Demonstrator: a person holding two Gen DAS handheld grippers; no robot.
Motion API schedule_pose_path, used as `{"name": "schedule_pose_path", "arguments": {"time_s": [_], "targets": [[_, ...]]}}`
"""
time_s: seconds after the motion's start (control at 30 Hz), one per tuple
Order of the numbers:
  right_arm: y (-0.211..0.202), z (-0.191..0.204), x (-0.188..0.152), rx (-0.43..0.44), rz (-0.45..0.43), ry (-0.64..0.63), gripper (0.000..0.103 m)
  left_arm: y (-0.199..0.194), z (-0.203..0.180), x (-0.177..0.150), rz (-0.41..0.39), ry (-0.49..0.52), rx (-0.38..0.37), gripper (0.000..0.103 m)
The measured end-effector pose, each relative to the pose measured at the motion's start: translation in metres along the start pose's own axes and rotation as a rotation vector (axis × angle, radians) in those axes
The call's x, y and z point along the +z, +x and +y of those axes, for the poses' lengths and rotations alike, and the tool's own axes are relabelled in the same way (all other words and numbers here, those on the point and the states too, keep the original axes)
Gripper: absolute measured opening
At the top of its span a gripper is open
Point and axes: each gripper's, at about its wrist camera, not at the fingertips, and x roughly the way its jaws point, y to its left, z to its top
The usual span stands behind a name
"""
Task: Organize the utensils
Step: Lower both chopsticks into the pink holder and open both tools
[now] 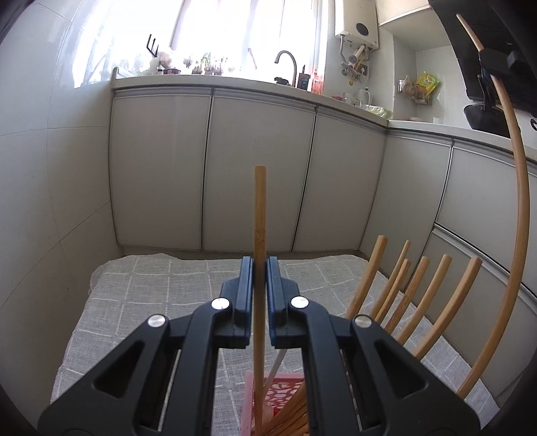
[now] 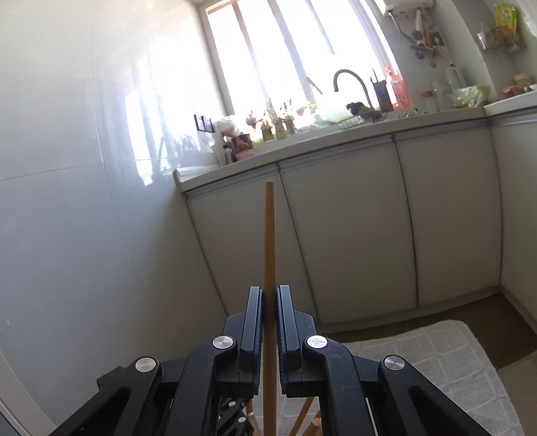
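Chopstick in left tongs, above basket

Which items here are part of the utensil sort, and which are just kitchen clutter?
Job:
- left tongs, shut on a chopstick
- right tongs, shut on a second chopstick
- pink holder below the left tongs
- loose chopsticks leaning out of it

Clutter:
- faucet
- yellow packet
- water heater
- checked cloth

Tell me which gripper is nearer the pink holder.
Left. The left gripper, shut on a chopstick, hangs directly above the pink holder. The right gripper, shut on another chopstick, shows no holder in its own view.
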Motion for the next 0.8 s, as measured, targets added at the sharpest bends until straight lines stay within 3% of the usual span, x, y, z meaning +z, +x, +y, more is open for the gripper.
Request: {"name": "schedule_pose_path", "arguments": {"time_s": [0.37,0.43,0.8], "targets": [[0.033,-0.008,-0.014,-0.009,0.010,0.038,0.006,-0.020,0.011,0.010,0.005,-0.037,-0.042,0.013],[0.040,-0.009,-0.017,-0.018,0.012,0.042,0.006,-0.027,0.013,0.012,-0.003,-0.037,-0.047,0.018],[0.060,-0.005,-0.042,-0.055,0.038,0.017,0.007,-0.037,0.022,0.007,0.025,-0.013,-0.018,0.021]]}}
